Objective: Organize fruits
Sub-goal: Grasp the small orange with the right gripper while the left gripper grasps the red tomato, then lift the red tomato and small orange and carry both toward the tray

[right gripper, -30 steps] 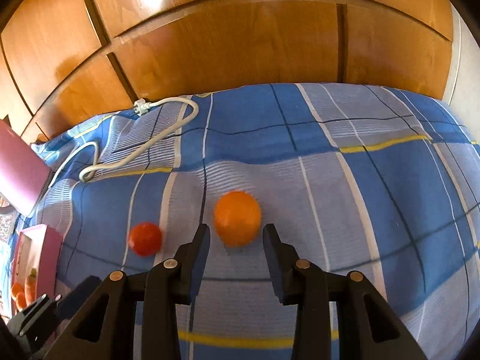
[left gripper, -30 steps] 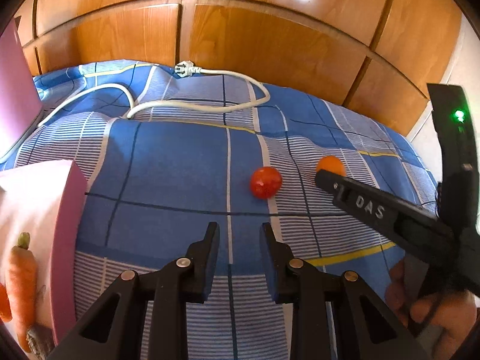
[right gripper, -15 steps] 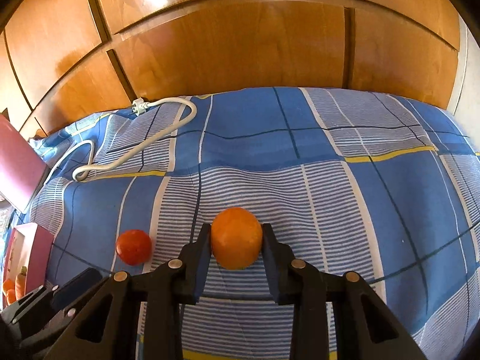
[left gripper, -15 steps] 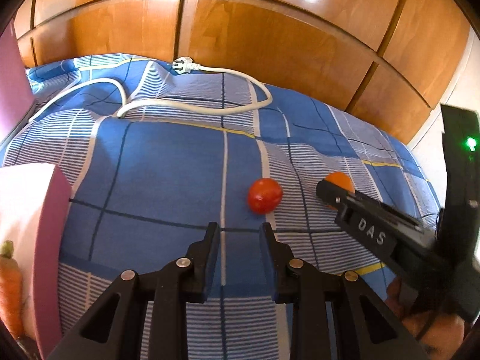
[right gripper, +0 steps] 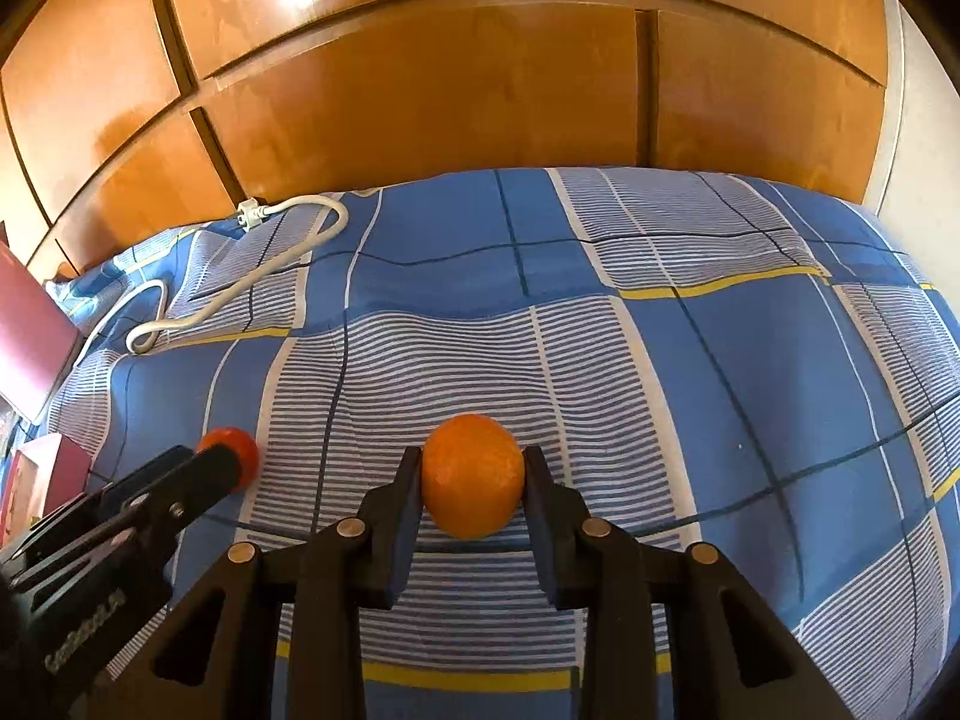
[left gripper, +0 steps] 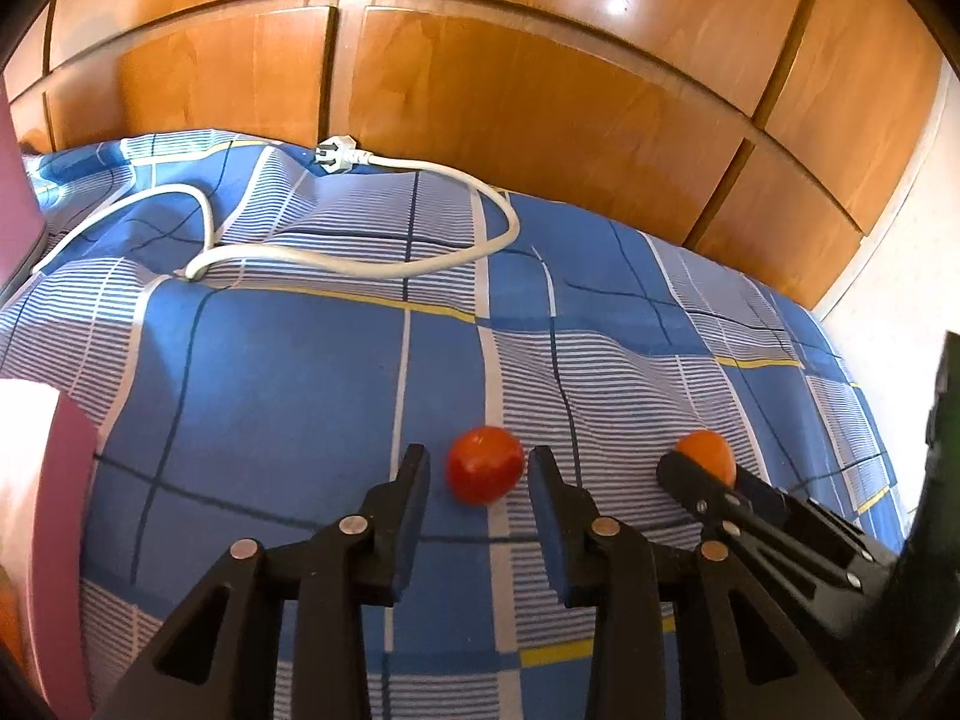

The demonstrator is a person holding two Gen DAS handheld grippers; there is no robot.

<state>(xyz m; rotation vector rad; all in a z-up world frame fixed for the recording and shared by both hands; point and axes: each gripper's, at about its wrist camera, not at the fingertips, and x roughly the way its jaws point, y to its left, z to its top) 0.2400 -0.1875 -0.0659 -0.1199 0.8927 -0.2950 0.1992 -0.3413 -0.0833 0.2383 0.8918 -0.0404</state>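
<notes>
Tomato (left gripper: 485,473) lies on the bed (left gripper: 288,396) between the left tongs (left gripper: 480,477), whose jaws are opening, pads clear of it. In the right view, the orange (right gripper: 472,483) sits clamped in the right tongs (right gripper: 471,489) on the bed (right gripper: 750,372).

White lettering stood on left claw (right gripper: 237,468) arm, near left corner; too blurred to read.

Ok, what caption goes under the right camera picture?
Right gripper squeezing an orange on the blue checked bedsheet, tomato off to the side.
</notes>
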